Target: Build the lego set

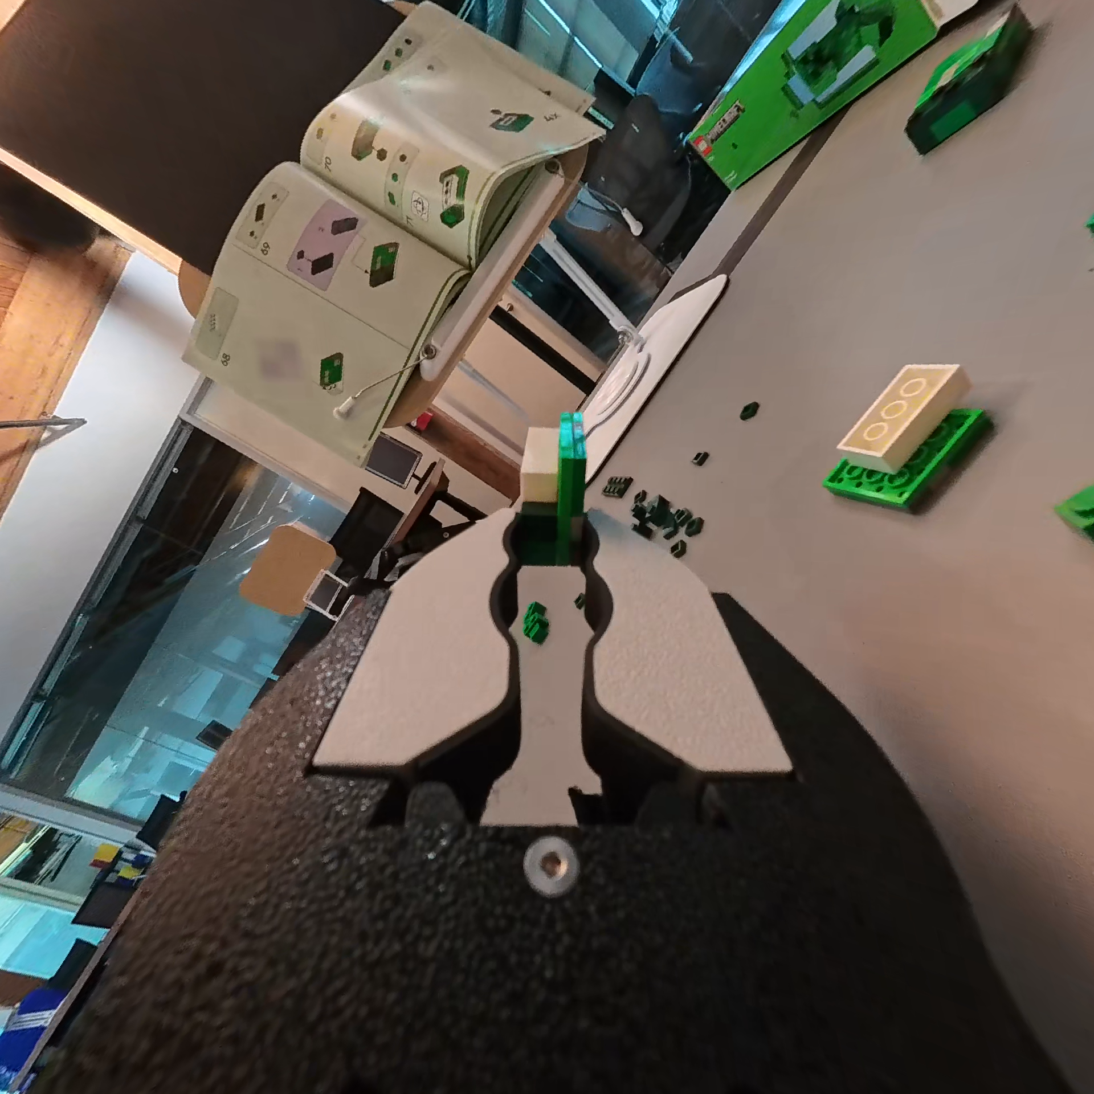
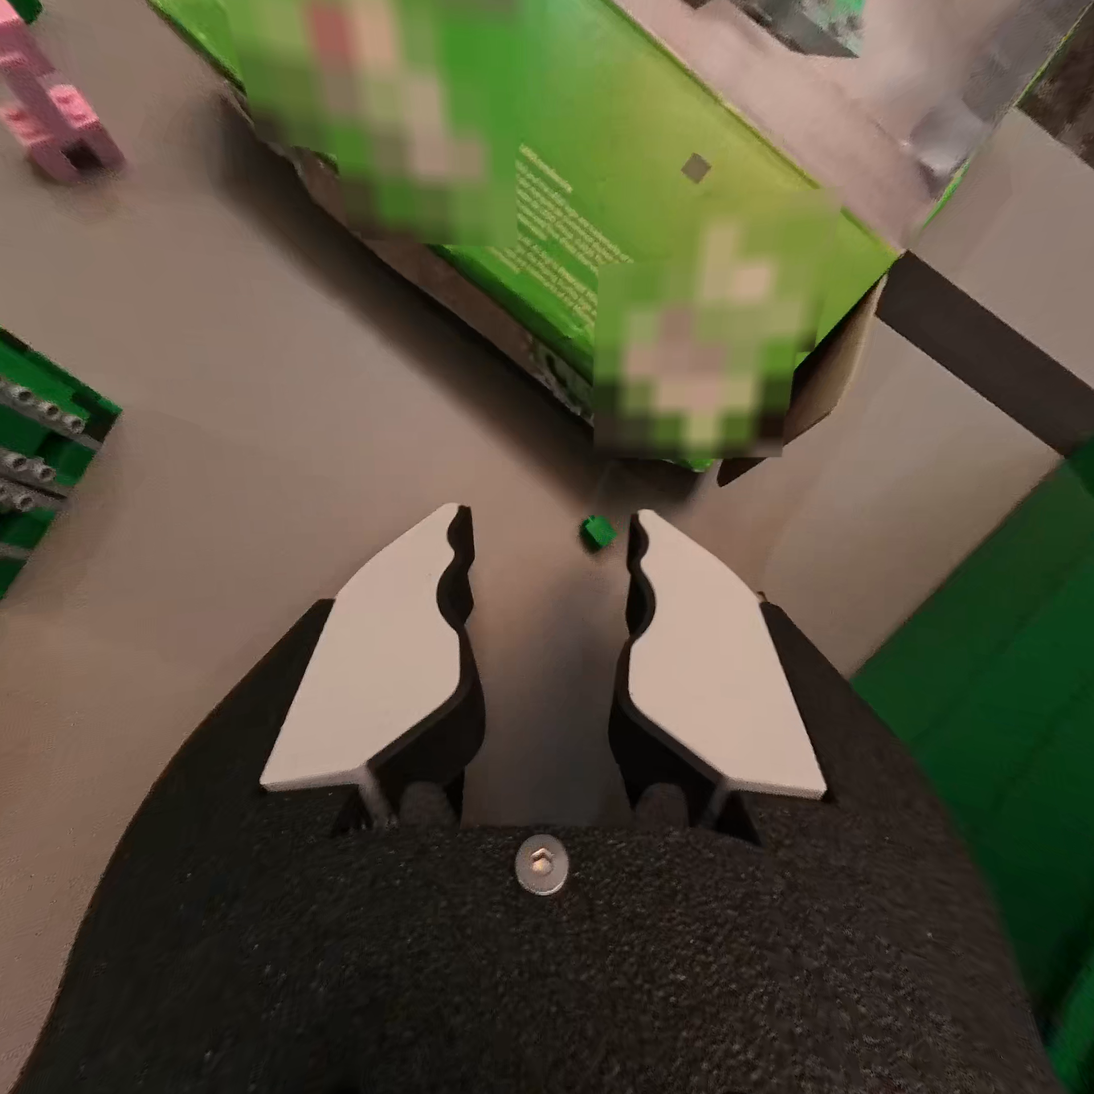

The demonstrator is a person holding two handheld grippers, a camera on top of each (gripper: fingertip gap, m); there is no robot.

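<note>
The open instruction booklet (image 1: 379, 237) and the green box (image 2: 592, 195) carry print. The left tongs (image 1: 553, 533) grip a green-and-white lego assembly (image 1: 559, 473) above the worktop (image 1: 829, 651). The right tongs (image 2: 550, 533) stand wide apart, with a small green brick (image 2: 598, 531) lying between the tips.

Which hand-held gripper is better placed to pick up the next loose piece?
The right hand-held gripper, probably: it is open and empty, with a small green piece on the table just inside its right fingertip. The left hand-held gripper is shut on a green-and-white assembly.
</note>
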